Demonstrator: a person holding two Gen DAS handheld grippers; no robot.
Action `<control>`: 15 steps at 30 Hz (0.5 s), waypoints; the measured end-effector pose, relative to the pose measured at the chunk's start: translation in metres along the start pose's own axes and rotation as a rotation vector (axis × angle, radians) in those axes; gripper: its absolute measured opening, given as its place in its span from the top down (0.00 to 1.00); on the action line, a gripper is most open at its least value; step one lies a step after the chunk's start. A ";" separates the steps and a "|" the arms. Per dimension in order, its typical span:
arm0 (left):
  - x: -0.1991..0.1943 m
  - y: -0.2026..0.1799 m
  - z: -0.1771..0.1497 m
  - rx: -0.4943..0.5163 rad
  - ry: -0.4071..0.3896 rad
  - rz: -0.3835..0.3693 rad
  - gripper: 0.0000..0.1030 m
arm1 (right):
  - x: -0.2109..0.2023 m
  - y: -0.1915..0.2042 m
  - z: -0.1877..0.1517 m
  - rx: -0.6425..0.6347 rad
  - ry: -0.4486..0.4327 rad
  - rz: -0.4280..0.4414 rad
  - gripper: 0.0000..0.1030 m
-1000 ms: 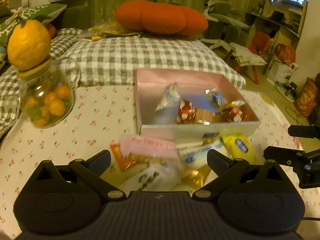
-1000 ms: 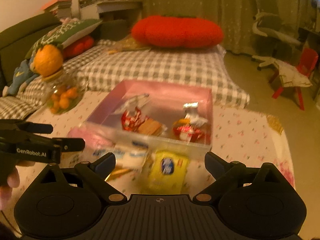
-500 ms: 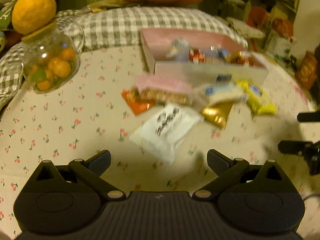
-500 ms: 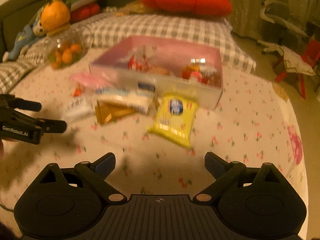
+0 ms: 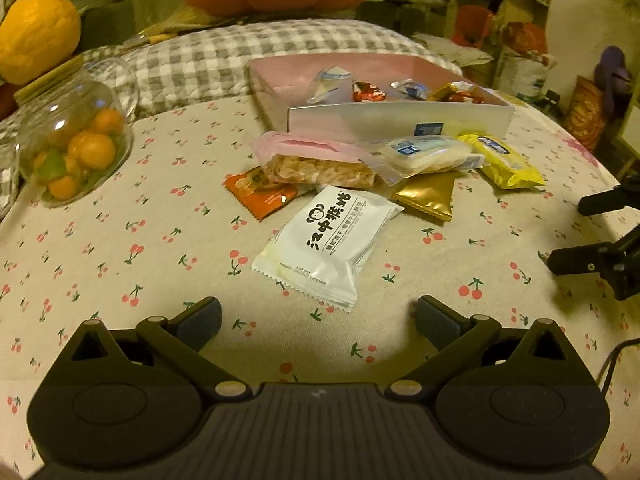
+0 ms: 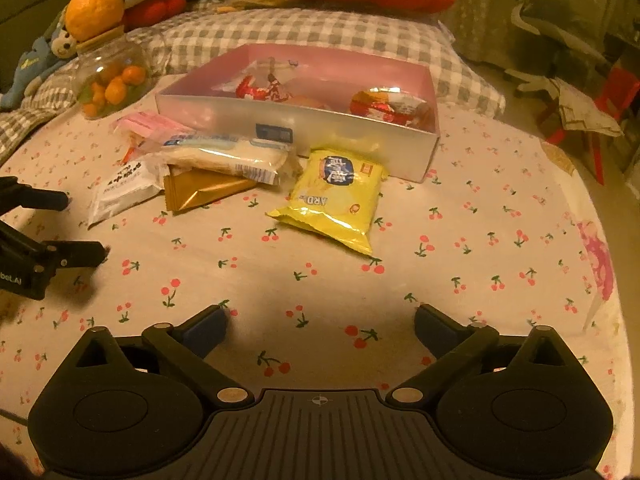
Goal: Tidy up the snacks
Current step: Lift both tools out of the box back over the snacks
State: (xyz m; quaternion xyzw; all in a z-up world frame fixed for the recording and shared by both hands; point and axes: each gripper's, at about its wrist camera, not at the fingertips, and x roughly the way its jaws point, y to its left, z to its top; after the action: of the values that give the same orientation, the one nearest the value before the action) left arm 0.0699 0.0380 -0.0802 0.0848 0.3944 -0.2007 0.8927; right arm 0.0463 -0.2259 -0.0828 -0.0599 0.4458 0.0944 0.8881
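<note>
Both grippers hang low over the cherry-print bench, nothing in either one. Left gripper (image 5: 318, 314): fingers spread wide, empty. Right gripper (image 6: 320, 322): same, wide and empty.

Landmark is the pink box (image 5: 400, 118), already carrying a few wrapped sweets. All the loose snacks sit bunched just in front of its near wall. The white packet (image 5: 326, 240) lies furthest out from the box toward the left gripper, almost dead ahead of the gap between the left fingers (image 5: 198, 318), w/ its long axis running diagonally from the near-left up toward the box. So a slight wrist turn looks needed to close across its short side. I'd call this one for the left hand.

Yellow packet (image 6: 334, 198) sits just in front of the box's right corner, apart from the pile, straight ahead of the right gripper, long axis roughly pointing from box to gripper, so the fingers already straddle its width. Right hand is nearer for that.

Btw the gold packet (image 5: 430, 194) is tucked under the clear-wrapped cake (image 5: 428, 152), and the pink-topped bar (image 5: 316, 160) overlaps the orange packet (image 5: 260, 192). Those stacked ones prob. wait.
</note>
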 end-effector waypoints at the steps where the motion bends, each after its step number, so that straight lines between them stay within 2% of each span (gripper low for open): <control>1: 0.001 0.001 0.001 0.008 0.001 -0.008 0.00 | 0.001 -0.002 0.000 0.017 -0.002 0.009 0.00; 15: 0.017 0.009 0.012 0.097 -0.058 -0.095 0.00 | 0.013 0.003 0.004 0.022 -0.107 0.007 0.00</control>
State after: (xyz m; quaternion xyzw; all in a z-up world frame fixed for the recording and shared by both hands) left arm 0.0922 0.0371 -0.0846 0.1033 0.3617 -0.2642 0.8881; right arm 0.0563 -0.2206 -0.0911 -0.0435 0.3988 0.0956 0.9110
